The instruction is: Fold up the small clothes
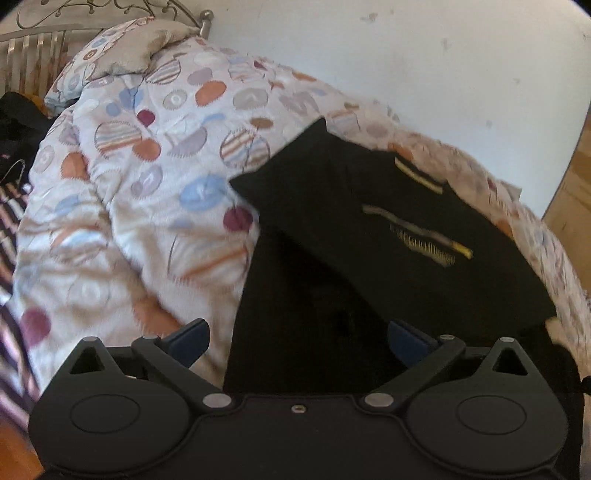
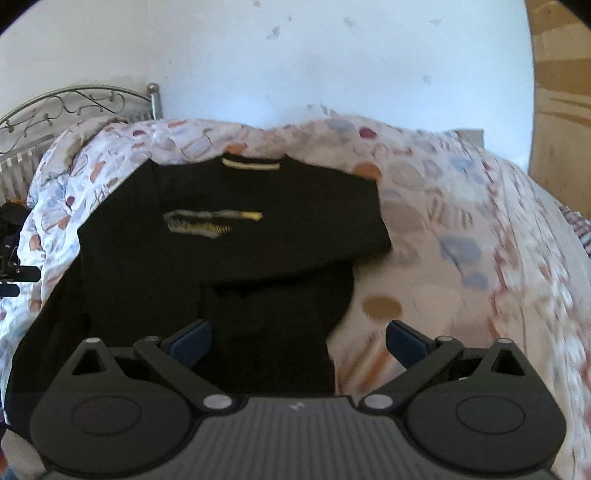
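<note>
A small black shirt (image 1: 388, 236) with a yellow-and-white chest print and a striped collar lies on the patterned quilt (image 1: 147, 166). Its upper part is folded across the lower part. My left gripper (image 1: 297, 341) is open and empty, just above the shirt's lower hem. In the right wrist view the same shirt (image 2: 229, 240) lies flat with the collar at the far side. My right gripper (image 2: 297, 341) is open and empty over the shirt's lower right edge.
The quilt (image 2: 461, 240) covers a bed with a metal headboard (image 1: 44, 22) at the far left. A white wall (image 2: 295, 66) stands behind. Dark items (image 1: 14, 125) lie at the left bed edge. Wooden furniture (image 2: 561, 92) stands at the right.
</note>
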